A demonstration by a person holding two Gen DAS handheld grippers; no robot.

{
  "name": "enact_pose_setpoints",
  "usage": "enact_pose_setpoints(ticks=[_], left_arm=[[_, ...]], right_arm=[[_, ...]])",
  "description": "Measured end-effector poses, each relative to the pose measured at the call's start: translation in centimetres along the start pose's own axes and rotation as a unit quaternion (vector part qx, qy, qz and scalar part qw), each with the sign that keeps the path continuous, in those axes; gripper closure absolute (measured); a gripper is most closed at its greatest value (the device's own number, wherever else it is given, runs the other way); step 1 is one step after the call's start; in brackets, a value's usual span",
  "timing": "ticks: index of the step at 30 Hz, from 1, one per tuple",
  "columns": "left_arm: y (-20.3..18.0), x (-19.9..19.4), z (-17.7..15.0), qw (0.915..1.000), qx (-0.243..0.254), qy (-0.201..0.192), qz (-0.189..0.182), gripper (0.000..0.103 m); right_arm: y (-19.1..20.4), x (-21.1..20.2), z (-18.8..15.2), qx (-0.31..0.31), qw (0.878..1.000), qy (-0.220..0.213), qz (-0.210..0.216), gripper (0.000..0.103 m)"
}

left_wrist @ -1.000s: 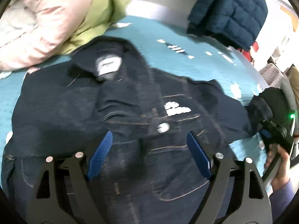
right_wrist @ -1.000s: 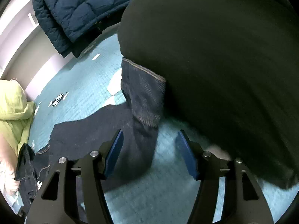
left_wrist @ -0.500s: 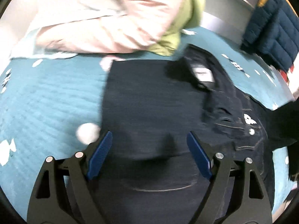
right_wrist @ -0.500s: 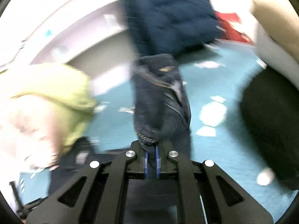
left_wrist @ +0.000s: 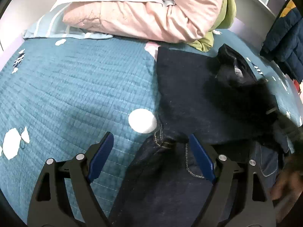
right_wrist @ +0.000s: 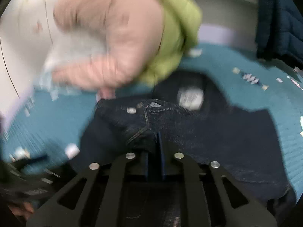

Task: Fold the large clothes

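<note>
A dark denim jacket (left_wrist: 189, 87) lies on the teal bedspread (left_wrist: 79, 87), collar with its white label (right_wrist: 190, 97) at the far end. My left gripper (left_wrist: 151, 151) is open, its blue pads either side of a stitched sleeve cuff (left_wrist: 162, 140) at the jacket's left edge. My right gripper (right_wrist: 153, 145) is shut on a bunched denim sleeve (right_wrist: 140, 124) and holds it over the jacket body. The right wrist view is blurred by motion.
A pile of pink (left_wrist: 144, 13) and lime green (left_wrist: 225, 11) bedding lies behind the jacket. A navy puffer jacket (left_wrist: 284, 30) hangs at the far right. A blurred hand and arm (left_wrist: 284, 179) shows at the right edge.
My right gripper closed on the sleeve and carried it leftwards over the jacket body. My left gripper swung left from the jacket's front to its left sleeve cuff and stayed open.
</note>
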State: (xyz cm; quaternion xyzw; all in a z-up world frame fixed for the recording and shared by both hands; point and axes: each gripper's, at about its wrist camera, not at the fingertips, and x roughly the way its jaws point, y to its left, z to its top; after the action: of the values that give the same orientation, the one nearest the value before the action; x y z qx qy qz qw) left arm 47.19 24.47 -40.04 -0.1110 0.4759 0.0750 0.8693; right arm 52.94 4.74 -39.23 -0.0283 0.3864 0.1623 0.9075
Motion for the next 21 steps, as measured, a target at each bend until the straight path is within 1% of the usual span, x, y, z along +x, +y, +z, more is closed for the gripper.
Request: enact_pose_setpoints(ticks=[2, 3, 4, 5, 7, 8, 9, 10, 11, 13, 14, 16, 17, 20, 21], left_arm=[[0.1, 0.0, 0.0, 1.0000, 0.002, 0.001, -0.003, 0.020], [0.1, -0.1, 0.1, 1.0000, 0.003, 0.000, -0.007, 0.020], [0.1, -0.2, 0.1, 1.0000, 0.003, -0.001, -0.008, 0.020], [0.1, -0.5, 0.3, 0.9999, 0.002, -0.003, -0.011, 0.020], [0.0, -1.0, 0.7, 0.9998, -0.002, -0.010, -0.016, 0.020], [-0.1, -1.2, 0.9, 0.9997, -0.005, -0.014, -0.018, 0.020], [-0.3, -1.7, 1.1, 0.9995, -0.007, -0.019, -0.023, 0.020], [-0.6, -2.2, 1.3, 0.9993, -0.008, -0.024, -0.027, 0.020], [-0.9, -2.4, 1.5, 0.9992, -0.007, -0.027, -0.027, 0.020], [-1.8, -3.1, 2.1, 0.9989, -0.004, -0.032, -0.033, 0.019], [-2.1, -3.4, 2.2, 0.9988, -0.003, -0.034, -0.035, 0.019], [-2.9, -3.7, 2.7, 0.9988, -0.002, -0.036, -0.034, 0.019], [-3.2, -3.7, 2.9, 0.9985, -0.004, -0.036, -0.040, 0.019], [-5.2, -2.9, 3.7, 0.9980, 0.007, -0.024, -0.059, 0.018], [-6.3, -2.3, 4.0, 0.9972, 0.013, -0.017, -0.071, 0.018]], right_arm=[[0.2, 1.4, -1.3, 0.008, 0.999, 0.033, -0.008, 0.088], [0.0, 1.3, -1.7, 0.013, 0.999, 0.038, -0.006, 0.086], [-0.2, 1.1, -1.8, 0.018, 0.999, 0.036, 0.000, 0.077], [-0.4, 0.7, -1.7, 0.019, 0.999, 0.035, 0.006, 0.073], [-1.0, -0.9, -1.8, 0.029, 0.999, 0.035, 0.014, 0.051], [-1.4, -2.0, -1.7, 0.040, 0.999, 0.030, 0.021, 0.046], [-2.0, -2.8, -1.5, 0.050, 0.998, 0.024, 0.030, 0.038], [-2.7, -3.6, -1.4, 0.061, 0.997, 0.016, 0.049, 0.033], [-2.9, -4.2, -1.1, 0.067, 0.996, 0.015, 0.059, 0.030], [-3.9, -5.8, -1.0, 0.079, 0.993, 0.014, 0.083, 0.025], [-4.1, -5.8, -0.8, 0.081, 0.993, 0.016, 0.090, 0.024], [-5.0, -6.7, -0.8, 0.090, 0.990, 0.026, 0.105, 0.024], [-5.6, -7.4, -0.9, 0.104, 0.988, 0.021, 0.115, 0.024], [-8.5, -8.0, -1.1, 0.145, 0.984, 0.013, 0.107, 0.024], [-10.3, -7.9, -1.1, 0.166, 0.981, 0.013, 0.098, 0.028]])
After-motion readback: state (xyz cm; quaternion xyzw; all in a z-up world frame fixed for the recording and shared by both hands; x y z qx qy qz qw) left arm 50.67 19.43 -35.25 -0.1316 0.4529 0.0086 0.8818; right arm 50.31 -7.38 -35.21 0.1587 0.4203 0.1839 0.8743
